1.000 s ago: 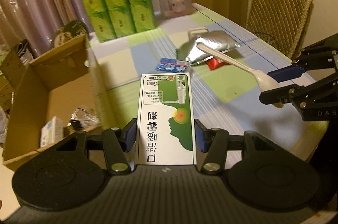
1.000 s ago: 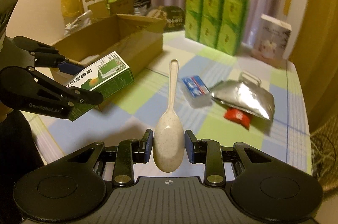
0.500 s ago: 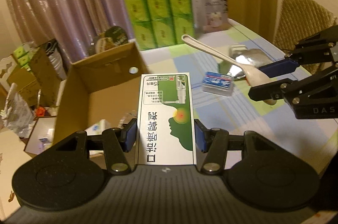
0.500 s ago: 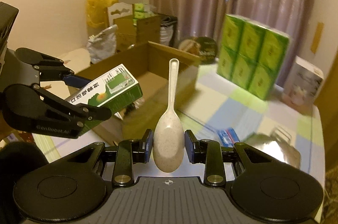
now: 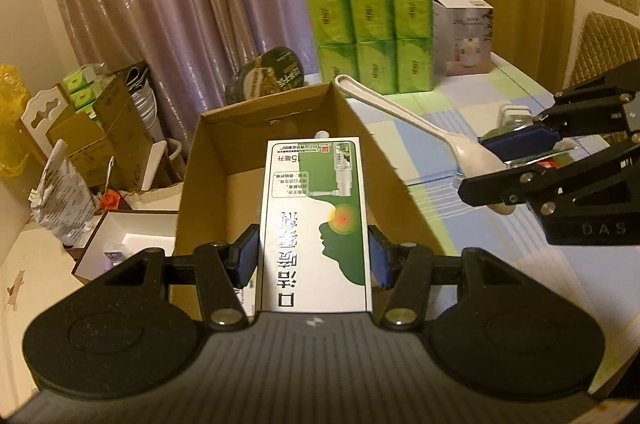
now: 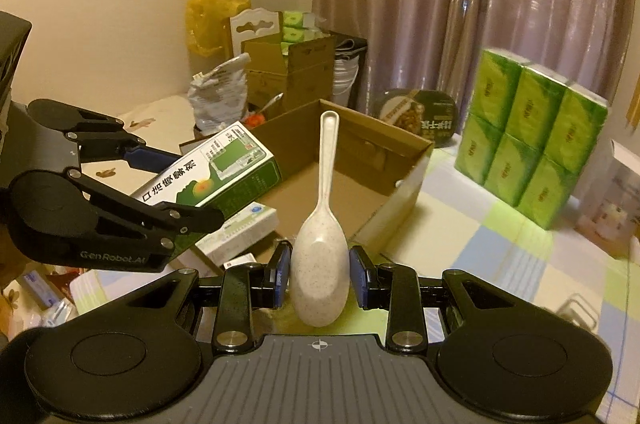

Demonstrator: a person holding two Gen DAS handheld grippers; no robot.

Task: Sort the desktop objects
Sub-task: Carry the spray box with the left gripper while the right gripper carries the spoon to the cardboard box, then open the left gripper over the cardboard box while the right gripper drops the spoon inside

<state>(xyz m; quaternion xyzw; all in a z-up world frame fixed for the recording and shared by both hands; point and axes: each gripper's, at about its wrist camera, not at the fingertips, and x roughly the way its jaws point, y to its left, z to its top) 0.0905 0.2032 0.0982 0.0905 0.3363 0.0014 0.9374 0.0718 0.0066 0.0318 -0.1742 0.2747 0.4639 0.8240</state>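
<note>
My left gripper [image 5: 312, 256] is shut on a white and green medicine box [image 5: 314, 220] and holds it over the open cardboard box [image 5: 200, 192] beside the table. My right gripper [image 6: 319, 276] is shut on the bowl of a speckled beige spoon [image 6: 320, 260], whose handle points away toward the cardboard box [image 6: 404, 184]. From the right wrist view the left gripper [image 6: 176, 184] and the medicine box [image 6: 216, 180] sit at the left, above the carton. The left wrist view has the right gripper [image 5: 516, 168] with the spoon [image 5: 420, 132] at the right.
A block of green tissue packs [image 5: 370, 32] and a white carton [image 5: 464, 36] stand at the back of the checked tablecloth [image 5: 448, 108]. Small white boxes [image 6: 240, 228] lie inside the cardboard box. More cartons and bags [image 5: 92, 128] crowd the floor at the left. A wicker chair [image 5: 608, 44] stands at the right.
Both grippers have swung left from over the table to over the cardboard box, carrying the medicine box and the spoon. The foil pouch and blue packet have slid out of sight.
</note>
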